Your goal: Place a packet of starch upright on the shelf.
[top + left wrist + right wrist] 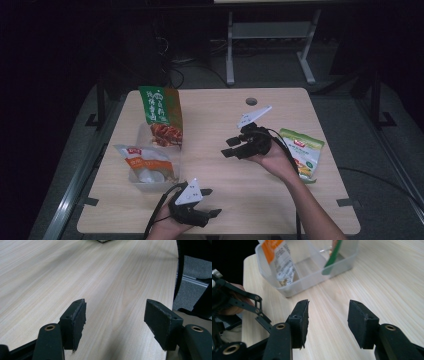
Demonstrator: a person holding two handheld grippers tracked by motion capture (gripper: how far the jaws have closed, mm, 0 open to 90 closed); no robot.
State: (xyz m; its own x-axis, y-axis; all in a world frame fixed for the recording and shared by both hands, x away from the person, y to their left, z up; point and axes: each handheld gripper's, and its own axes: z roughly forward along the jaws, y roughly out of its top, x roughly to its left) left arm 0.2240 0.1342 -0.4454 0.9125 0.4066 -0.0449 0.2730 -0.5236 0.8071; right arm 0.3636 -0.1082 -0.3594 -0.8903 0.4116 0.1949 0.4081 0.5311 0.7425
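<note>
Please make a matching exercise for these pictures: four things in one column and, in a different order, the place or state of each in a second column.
1. green snack bag
2. white and orange bag
3. pale green bag
4. left gripper

A. lies flat on the table, right side
B. stands upright at the far end of the clear bin
C. open, empty, near the table's front edge
D. leans at the near end of the clear bin

Pairs: 1-B, 2-D, 3-A, 4-C

Matt wood-grain table point(215, 165) — clear plastic bin point(312, 280)
</note>
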